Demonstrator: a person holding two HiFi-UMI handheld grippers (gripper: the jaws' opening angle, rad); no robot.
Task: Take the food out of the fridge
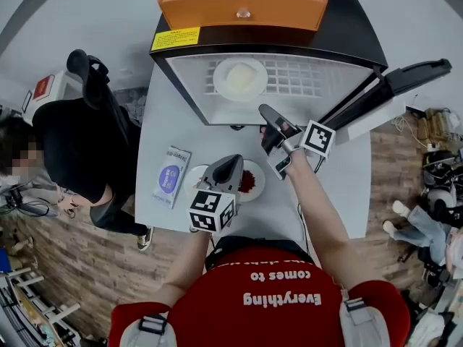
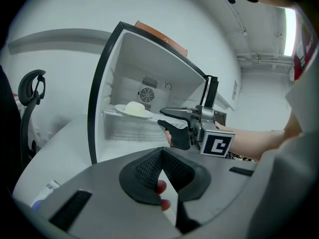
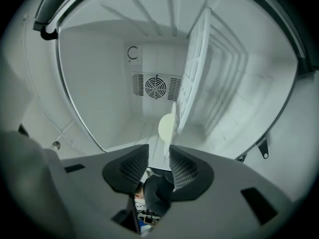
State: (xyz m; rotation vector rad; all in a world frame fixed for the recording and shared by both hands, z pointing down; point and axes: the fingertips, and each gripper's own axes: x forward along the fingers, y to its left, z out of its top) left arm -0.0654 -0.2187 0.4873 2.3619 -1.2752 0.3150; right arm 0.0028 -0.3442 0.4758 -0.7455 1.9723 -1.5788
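A yellow label [image 1: 175,38] sits on the front edge of the fridge [image 1: 354,31], its print too small to read. The red shirt [image 1: 282,295] at the bottom of the head view reads "Everything comes to" (upside down from that view). A white packet [image 1: 171,176] with a round blue mark lies on the worktop [image 1: 166,121]; its writing cannot be read.

The fridge door [image 1: 391,85] stands open. Inside, a white plate [image 1: 218,79] carrying a pale mound of food [image 1: 242,76] rests on the wire shelf [image 1: 304,78]. The right hand-held gripper [image 1: 265,111] hangs at the mouth of the fridge, short of that plate and apart from it. Its jaws are released, with nothing between the pads; through the gap its own view looks into the fridge.

A second plate [image 1: 262,174] holding red food [image 1: 248,181] lies on the worktop in front of the fridge, just beside the packet. The left hand-held gripper [image 1: 233,162] lies over it, jaws clenched tip to tip; red pieces show below them. Whether it pinches the rim cannot be told.

An orange tray [image 1: 242,2] sits on top of the fridge.
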